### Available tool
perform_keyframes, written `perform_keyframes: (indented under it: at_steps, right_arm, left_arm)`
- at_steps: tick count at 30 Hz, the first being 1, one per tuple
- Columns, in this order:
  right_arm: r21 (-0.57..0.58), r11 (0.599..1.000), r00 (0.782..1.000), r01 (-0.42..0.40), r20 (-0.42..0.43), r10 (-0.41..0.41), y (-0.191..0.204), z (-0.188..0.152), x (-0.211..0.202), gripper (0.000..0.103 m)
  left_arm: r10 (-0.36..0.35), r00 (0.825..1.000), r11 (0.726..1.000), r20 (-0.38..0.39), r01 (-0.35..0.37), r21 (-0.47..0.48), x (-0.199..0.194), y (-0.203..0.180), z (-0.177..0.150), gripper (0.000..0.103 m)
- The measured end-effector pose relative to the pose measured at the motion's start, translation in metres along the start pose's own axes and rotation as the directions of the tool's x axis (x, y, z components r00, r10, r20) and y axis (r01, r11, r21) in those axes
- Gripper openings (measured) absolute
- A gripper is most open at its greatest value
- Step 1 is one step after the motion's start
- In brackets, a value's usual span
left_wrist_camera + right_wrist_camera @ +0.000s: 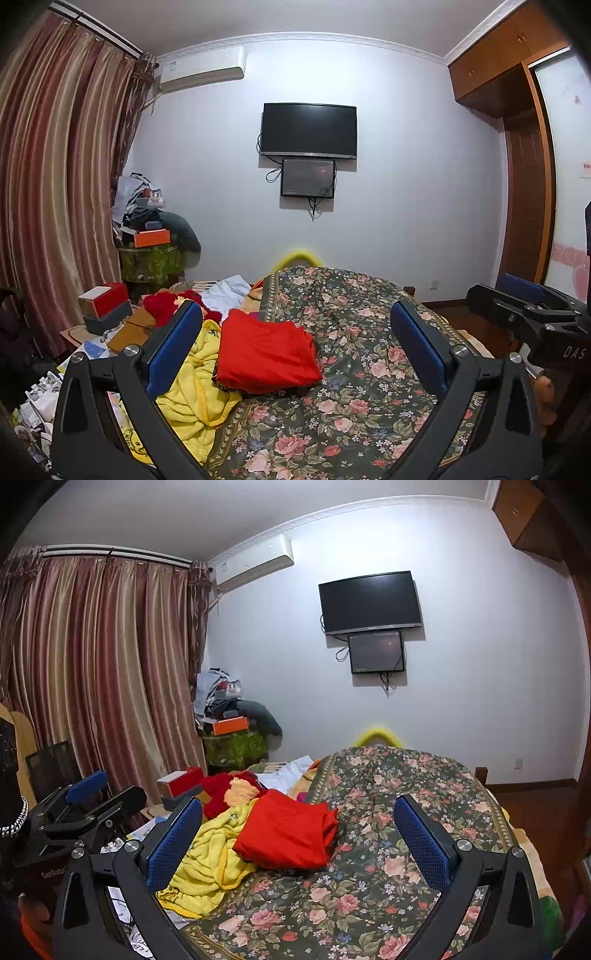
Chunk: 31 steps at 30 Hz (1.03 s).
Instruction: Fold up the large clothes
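On floral bedspread (369,369): folded red garment (266,354); left gripper (295,350) & right gripper (299,834) both wide, w/o load.

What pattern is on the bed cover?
Pink roses on dark green bed cover, clearest in the left wrist view.

My left tongs (295,339) and right tongs (298,823) hang above the bed (354,369), side by side, each with its jaws spread and nothing between them. The folded garment (266,354) lies on the bedspread ahead of me, towards the left. Touching its left edge, a crumpled blanket (195,391) spills to the bed's left side. Behind those sits a plush heap (162,304), and left of that a stack of boxes (105,306). On the far wall hangs a television (308,129), a smaller screen (308,178) just below it. Curtains (55,166) fill the left.
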State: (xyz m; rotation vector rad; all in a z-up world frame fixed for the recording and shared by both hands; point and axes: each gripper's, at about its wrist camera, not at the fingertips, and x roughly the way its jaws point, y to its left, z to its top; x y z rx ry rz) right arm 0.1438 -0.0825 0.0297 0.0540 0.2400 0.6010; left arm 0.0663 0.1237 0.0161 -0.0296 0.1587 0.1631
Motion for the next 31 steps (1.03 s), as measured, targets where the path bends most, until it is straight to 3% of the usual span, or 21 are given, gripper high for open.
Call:
perform_keyframes:
  at_steps: [31]
  right_arm:
    - [0.013, 1.000, 1.000, 0.008, -0.012, -0.008, 0.009, -0.004, 0.005, 0.103]
  left_arm:
    - [-0.054, 0.998, 0.998, -0.035, 0.053, -0.023, 0.012, 0.002, -0.004, 0.103]
